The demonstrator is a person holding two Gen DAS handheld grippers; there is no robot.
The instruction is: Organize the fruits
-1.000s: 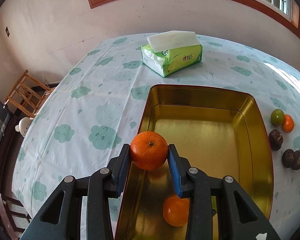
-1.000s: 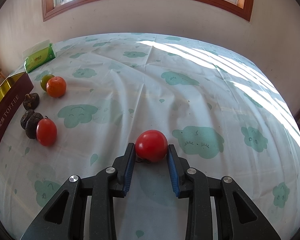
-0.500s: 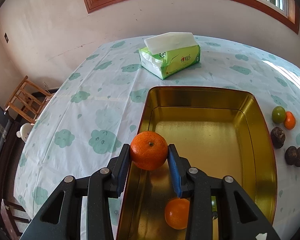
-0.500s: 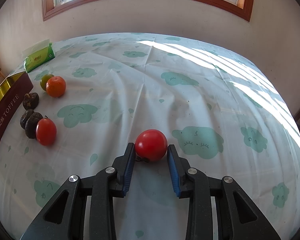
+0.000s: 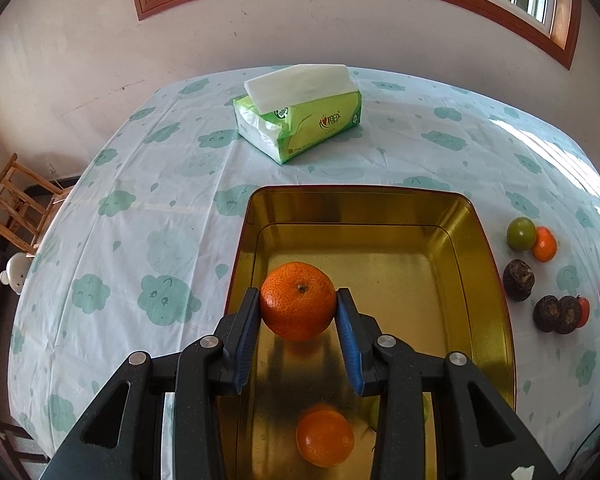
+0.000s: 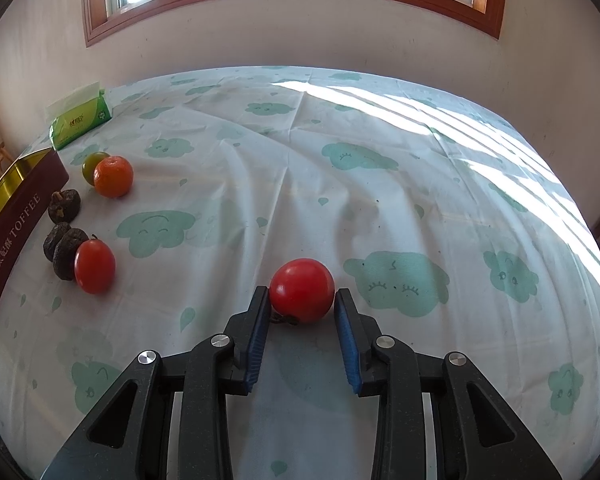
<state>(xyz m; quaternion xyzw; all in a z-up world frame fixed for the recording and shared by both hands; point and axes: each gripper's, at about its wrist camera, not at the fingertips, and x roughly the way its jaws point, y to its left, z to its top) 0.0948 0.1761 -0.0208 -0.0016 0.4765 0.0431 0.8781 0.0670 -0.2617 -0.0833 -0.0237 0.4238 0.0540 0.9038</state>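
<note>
On the right wrist view I read "TOFFEE" in pale capitals on the maroon outer wall of the tin (image 6: 18, 226), at the left edge of the frame; the characters that precede it are too small for me to read. The green tissue pack (image 5: 300, 120), top centre of the left wrist view, carries a red logo and a round green mark on its side, both illegible at this size.

My left gripper (image 5: 298, 314) is clamped on a mandarin (image 5: 298, 300), both blue pads pressed against its sides, at frame centre above the gold floor of the tin near its left wall. A second mandarin (image 5: 325, 432) lies on the tin floor at lower centre. Beside it, a pale green fruit (image 5: 376, 412) is almost wholly hidden behind the right finger; I cannot identify it.

My right gripper (image 6: 302, 300) has a red tomato (image 6: 302, 290) between its fingers at frame centre, resting on the cloud-print tablecloth (image 6: 380, 200). The jaws stand narrow, the left pad touching the fruit; whether the right pad presses or stands just clear I cannot tell.

Loose fruit lies on the cloth just right of the tin: a green fruit (image 6: 94, 167) touching a small mandarin (image 6: 114, 176), three dark wrinkled fruits (image 6: 64, 206), and a second tomato (image 6: 95, 266) partly covering one of them. In the left wrist view this tomato is mostly hidden, and the right frame edge cuts off the other gripper
</note>
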